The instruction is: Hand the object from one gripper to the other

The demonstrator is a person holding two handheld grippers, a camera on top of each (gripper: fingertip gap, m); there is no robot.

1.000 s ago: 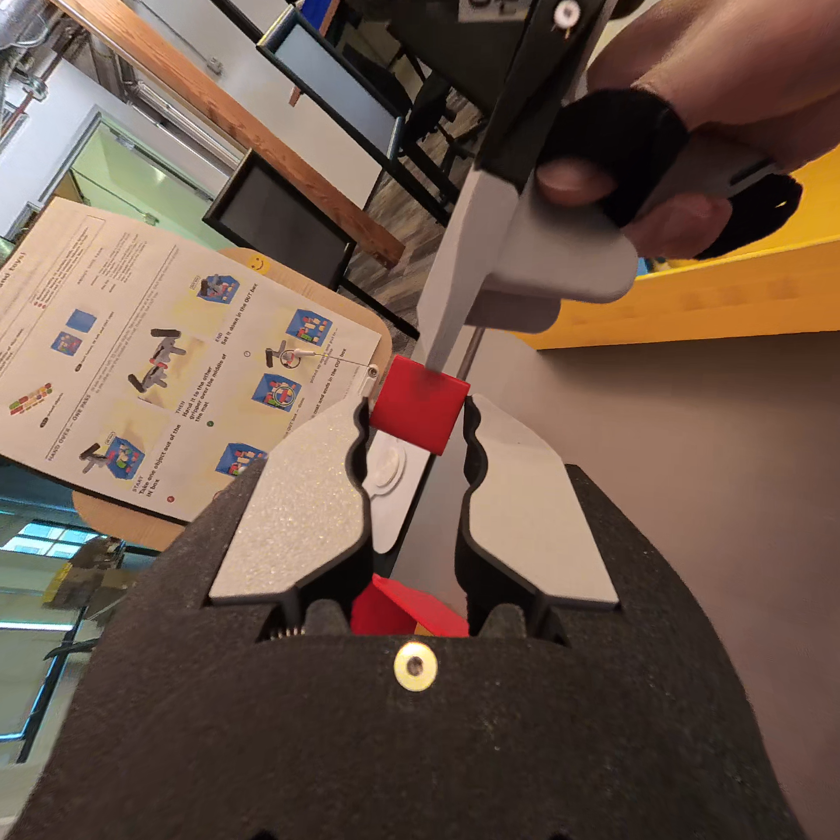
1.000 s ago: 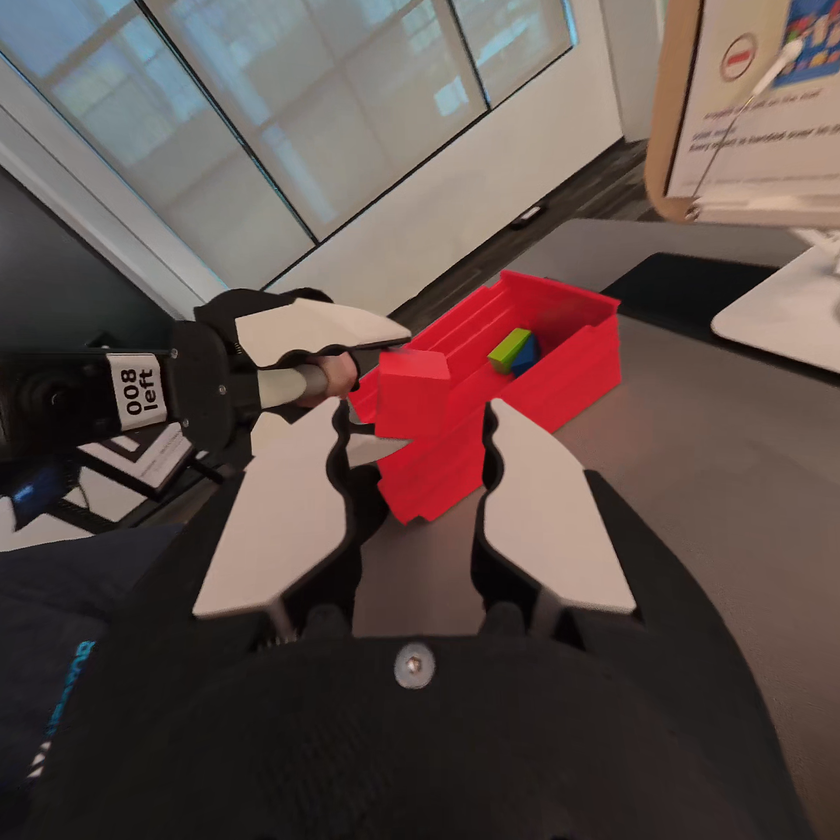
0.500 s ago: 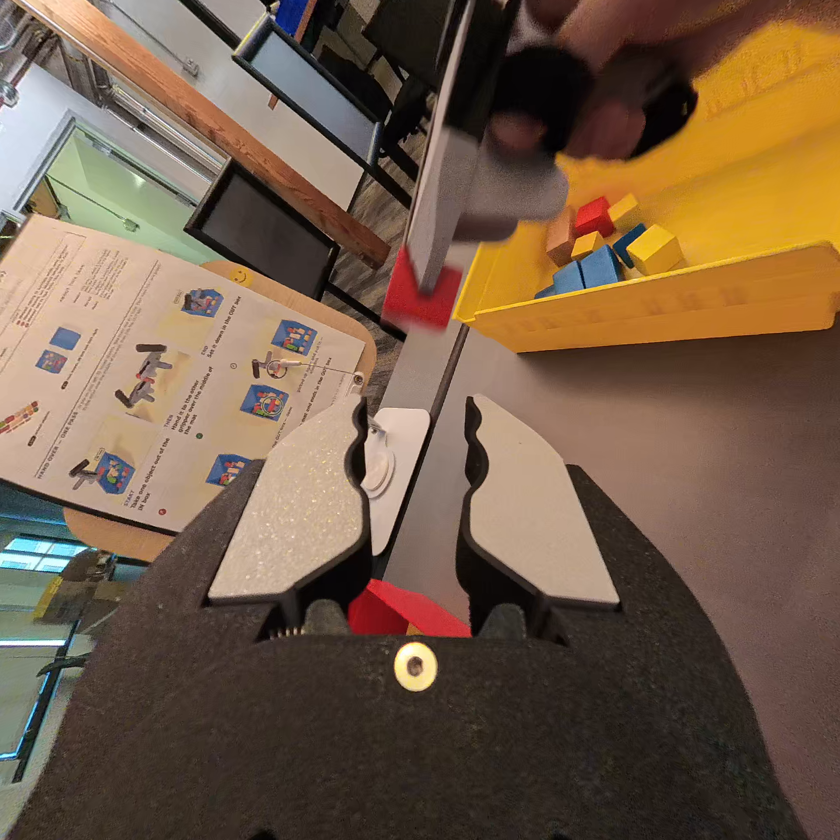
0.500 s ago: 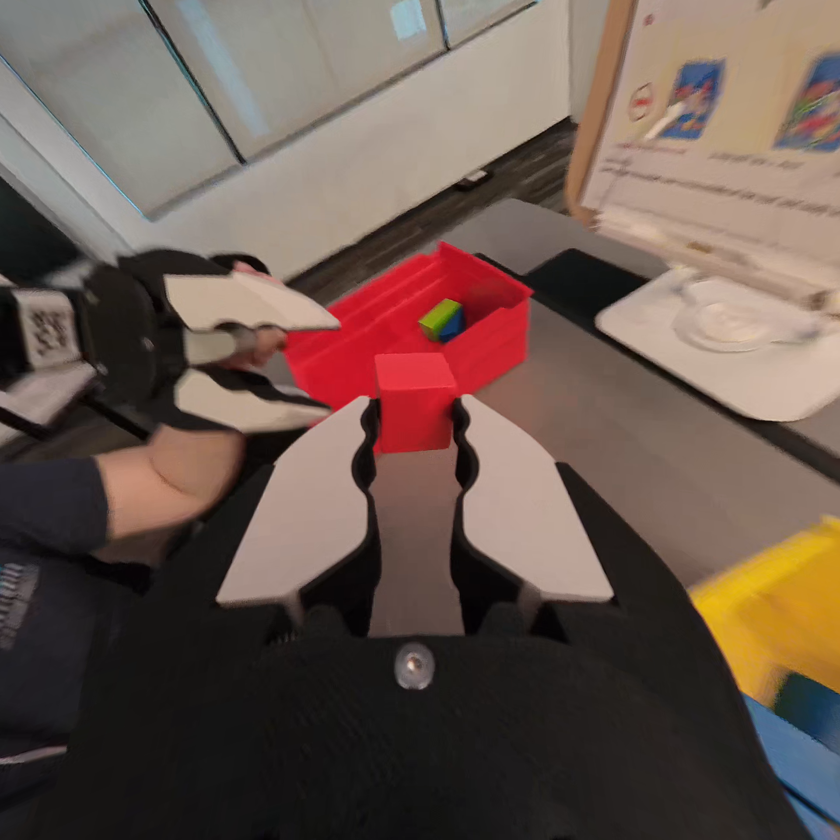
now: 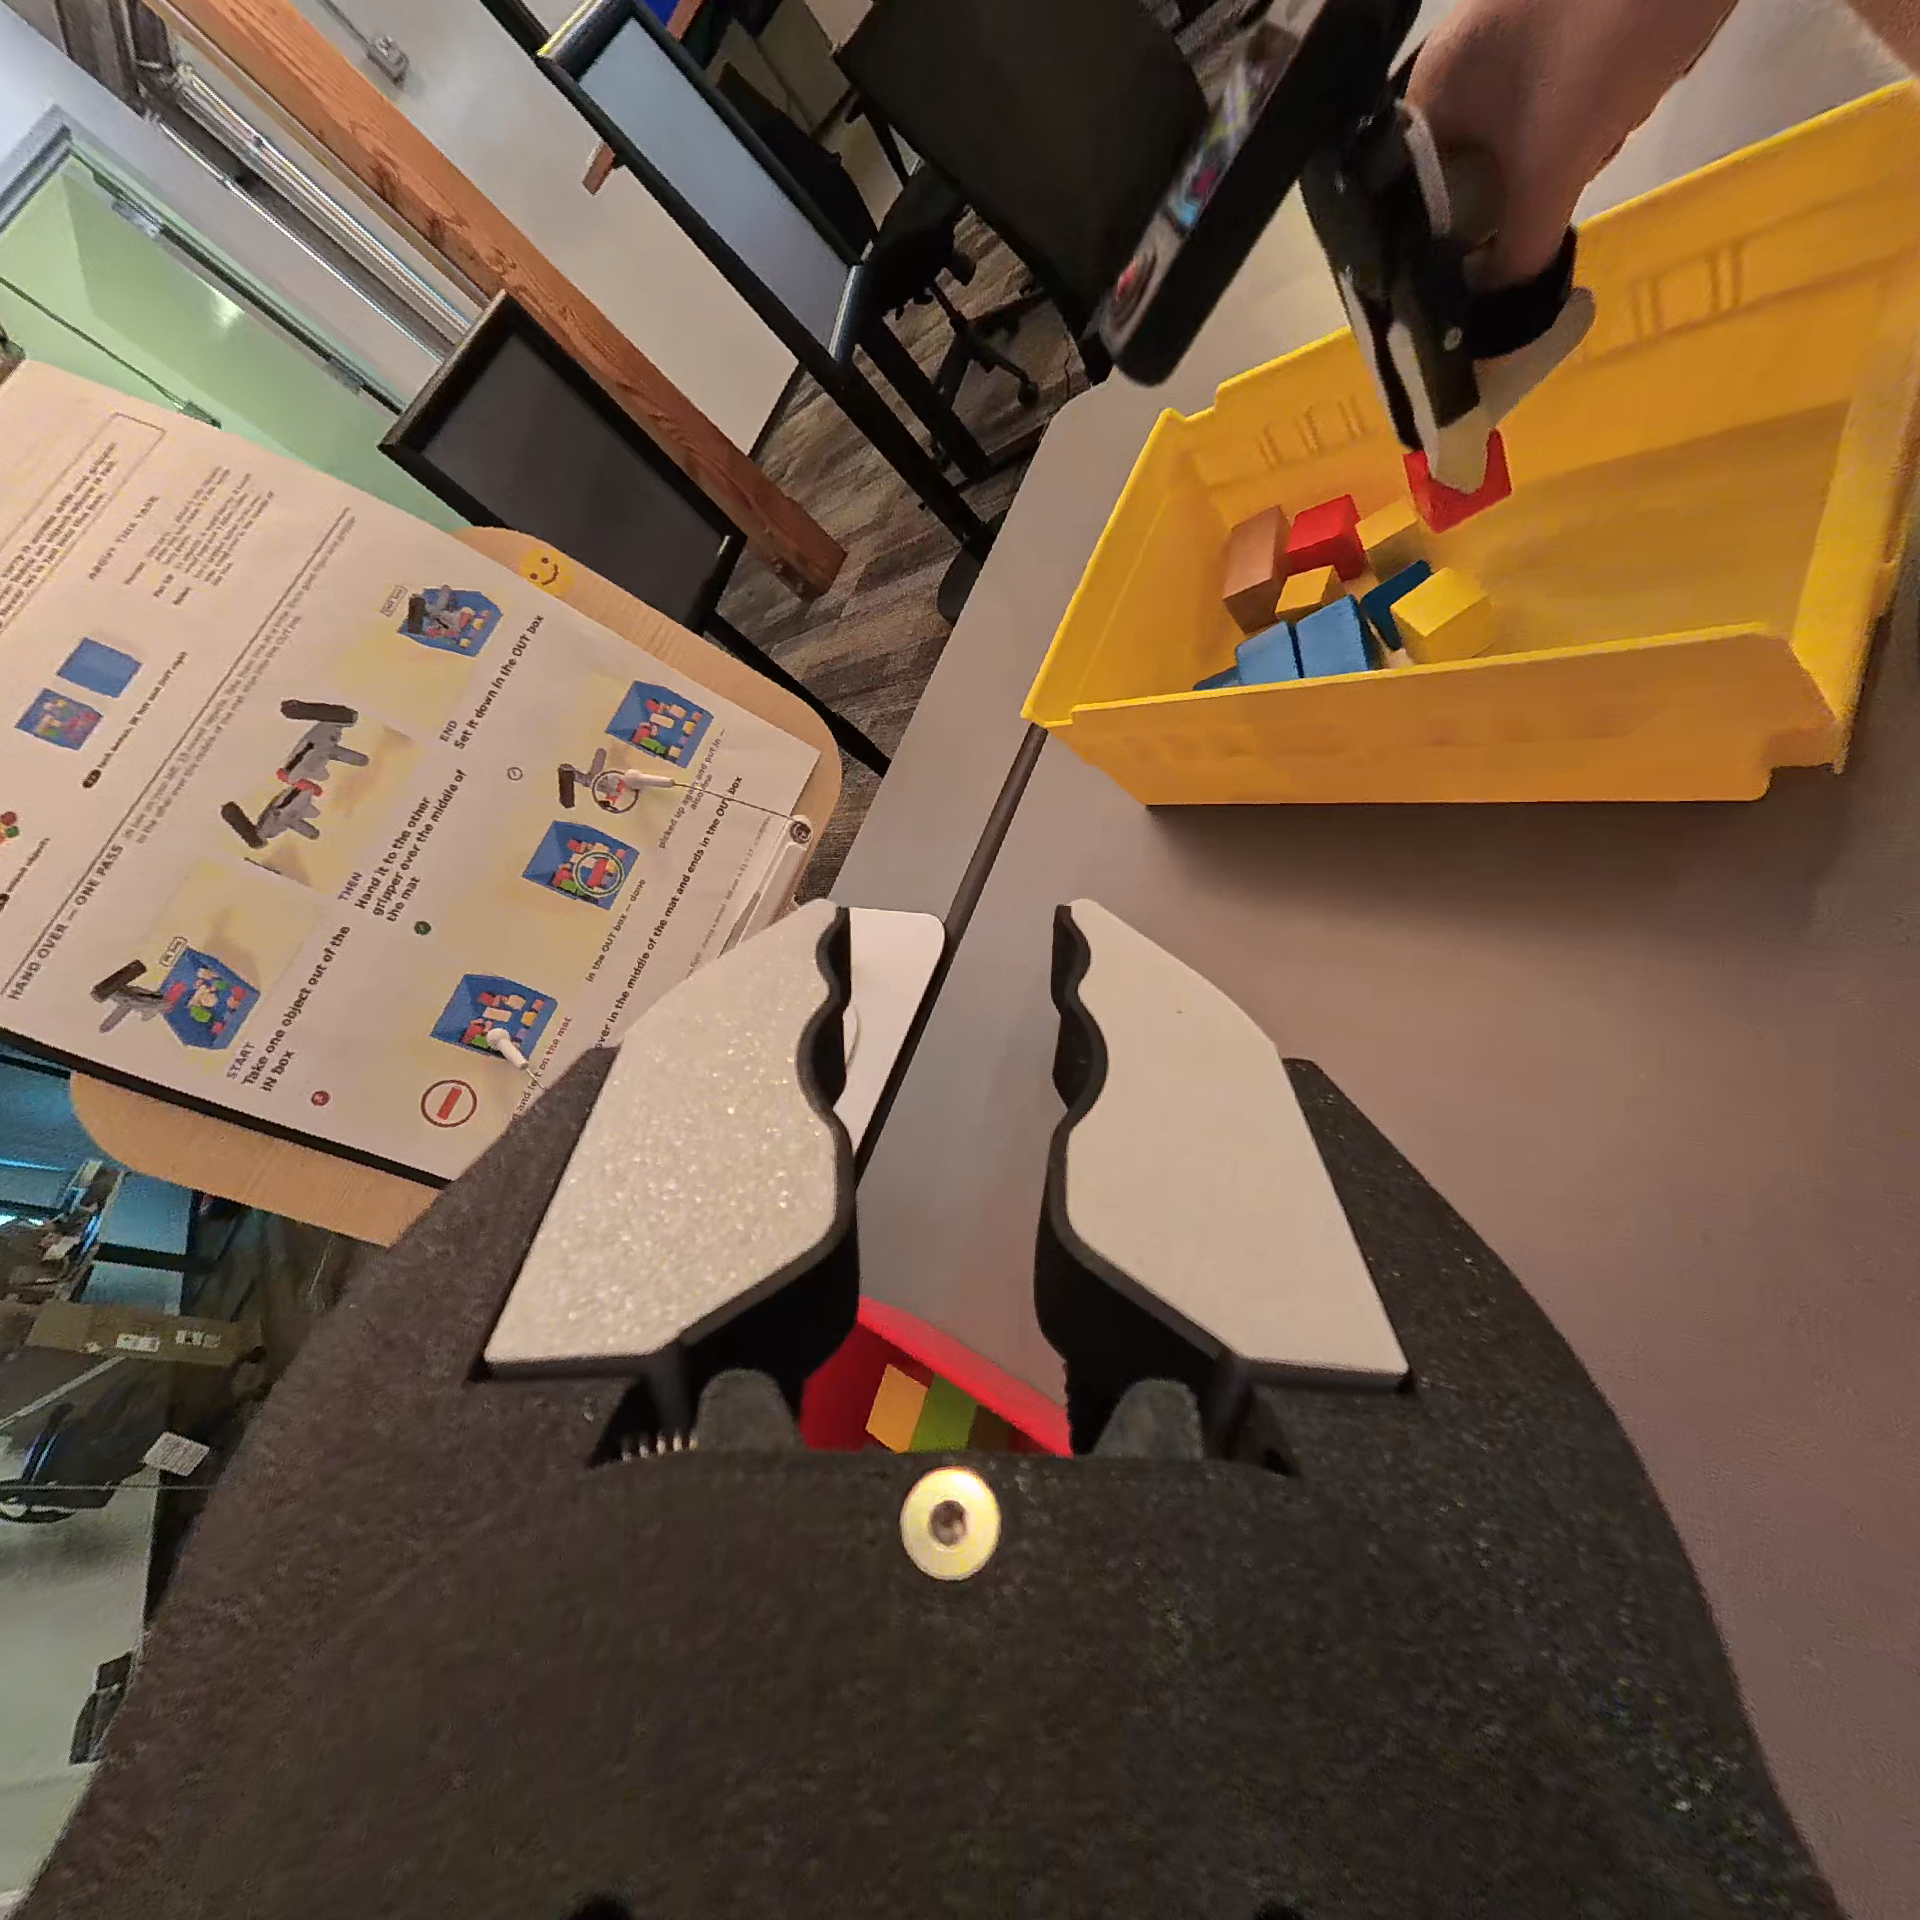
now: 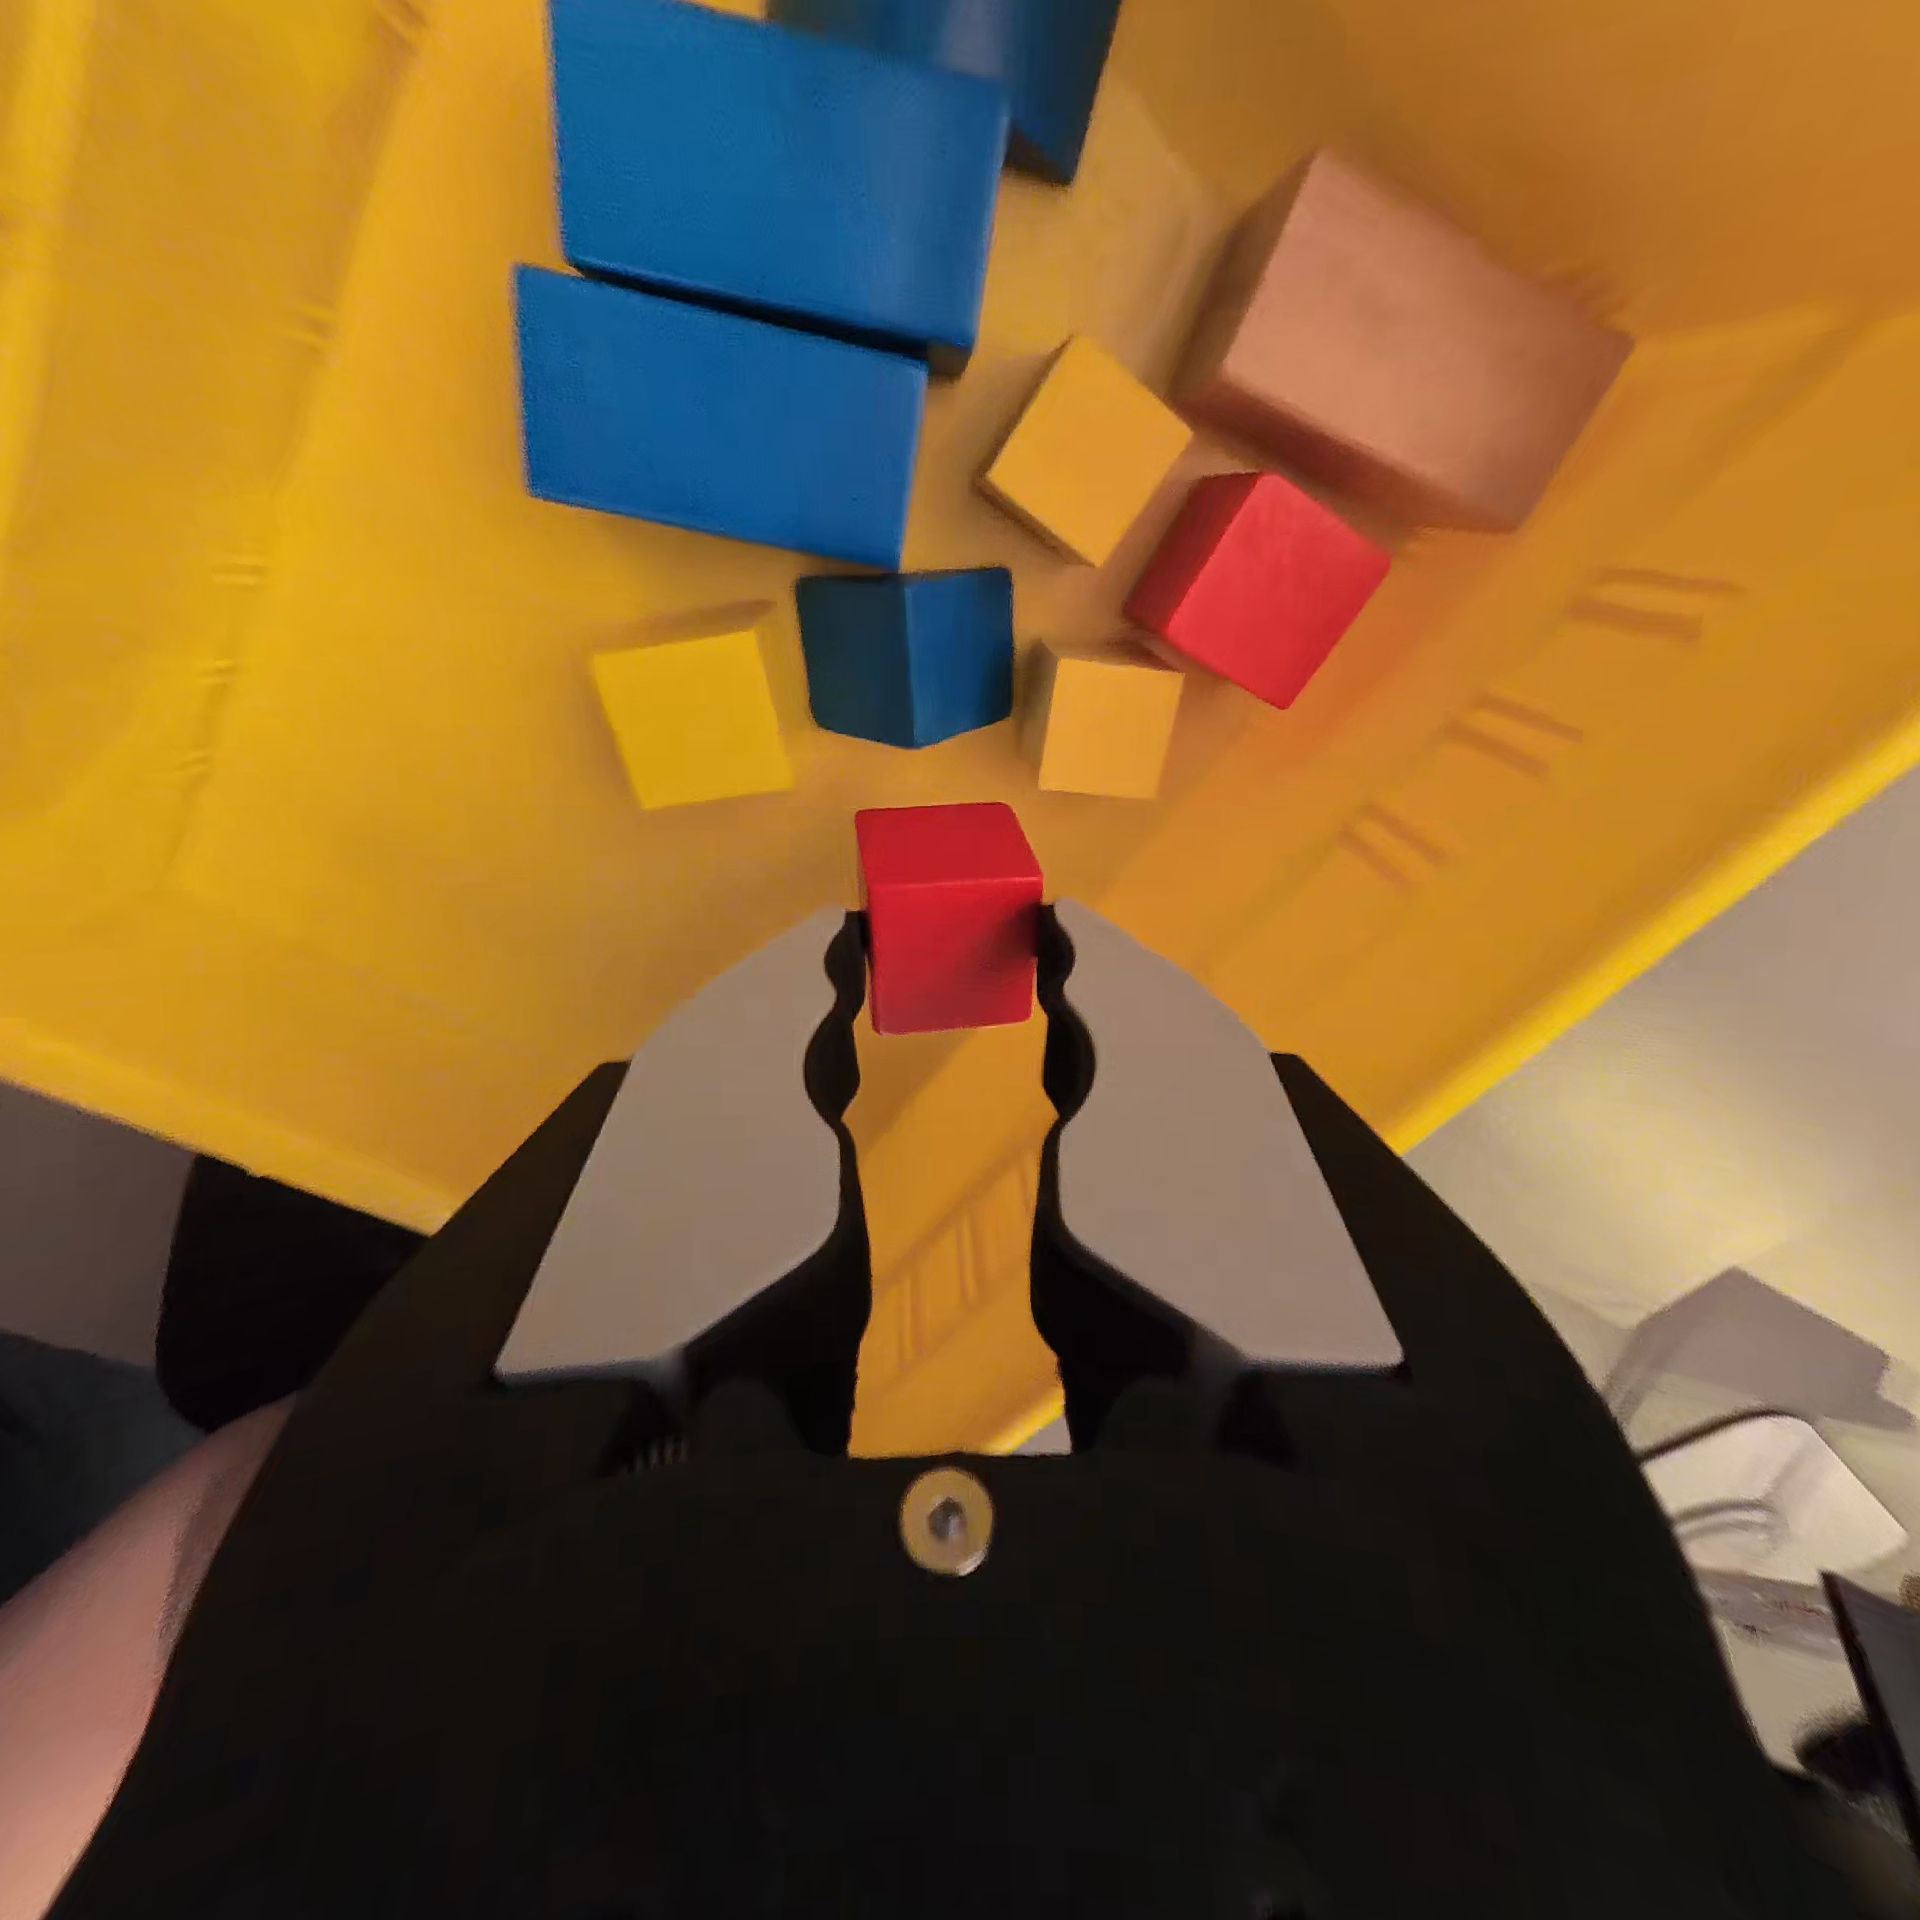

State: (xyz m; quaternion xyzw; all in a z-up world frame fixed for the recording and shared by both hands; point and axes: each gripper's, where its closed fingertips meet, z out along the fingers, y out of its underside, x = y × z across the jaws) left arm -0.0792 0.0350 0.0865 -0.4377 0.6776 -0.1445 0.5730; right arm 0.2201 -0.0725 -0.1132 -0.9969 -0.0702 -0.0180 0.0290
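**Cube over yellow bin, handover done**

Cube (image 6: 951, 920), red, clamped at the fingertips of right gripper (image 6: 951, 925), hanging above the floor of yellow bin (image 5: 1455, 748) near its far wall. Seen from the left wrist view too: cube (image 5: 1460, 488) pinched below the right gripper (image 5: 1449, 457), clear of the blocks beneath. Left gripper (image 5: 951, 997) parted and empty, held back over the grey bench (image 5: 1507, 1091), well apart from the bin.

Judged step: transfer complete, placing in hand. Next move likely calls for lowering into a bare patch of bin floor, short of the blue block (image 6: 909, 655) and yellow blocks (image 6: 691, 717) just ahead, then parting the jaws without nudging neighbours.

Cube: painted wood by the look, matte, crisp edges, flat faces well suited to a pinch. Finger faces pale grey and flat, inner edges black and wavy. Bin: glossy moulded plastic with ribbed walls. Other blocks blue, yellow, red and a tan one (image 6: 1403, 343); some cubes, some longer slabs. Slight motion blur in the right wrist view.
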